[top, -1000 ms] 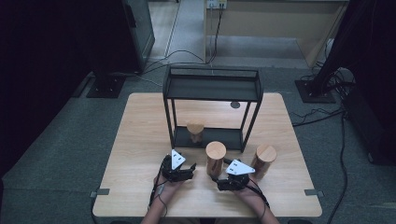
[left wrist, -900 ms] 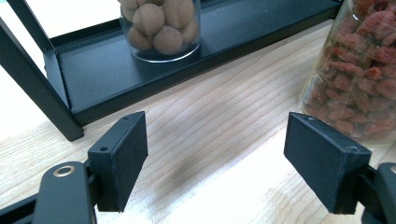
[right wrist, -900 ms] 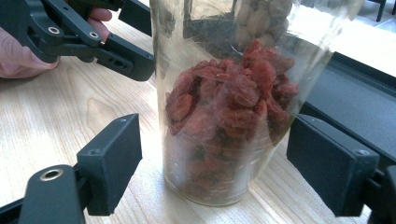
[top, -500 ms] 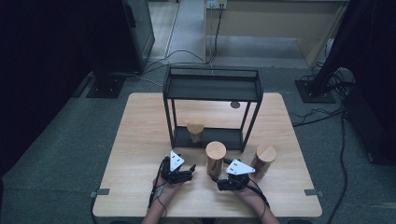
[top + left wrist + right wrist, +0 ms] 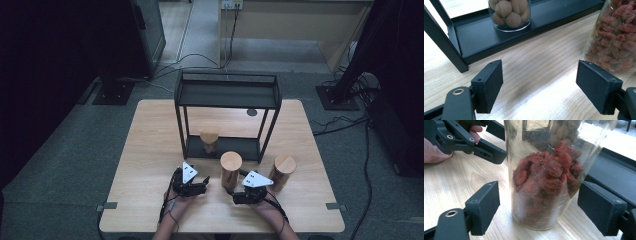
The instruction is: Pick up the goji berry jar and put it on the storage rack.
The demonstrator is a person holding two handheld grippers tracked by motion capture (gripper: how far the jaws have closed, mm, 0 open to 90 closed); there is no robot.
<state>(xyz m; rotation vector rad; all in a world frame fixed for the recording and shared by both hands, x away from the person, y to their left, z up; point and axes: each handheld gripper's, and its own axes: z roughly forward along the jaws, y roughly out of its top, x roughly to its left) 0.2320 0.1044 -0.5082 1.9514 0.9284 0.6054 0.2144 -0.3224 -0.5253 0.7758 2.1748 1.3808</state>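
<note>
Jar of red dried fruit [image 5: 546, 182] stands upright on the desk [image 5: 150, 150], dead centre between your right gripper's [image 5: 539, 207] spread, empty jaws, its long axis vertical, untouched by either pad. Your left gripper [image 5: 536, 82] is also released and holds nothing; that jar sits just off its right jaw.

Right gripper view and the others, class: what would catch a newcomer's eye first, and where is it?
A clear glass jar of red dried fruit stands on the wooden table, between the open jaws of the right gripper. Behind it a black metal rack holds a jar of round brown nuts on its bottom shelf. A third wood-lidded jar stands at the right.
</note>
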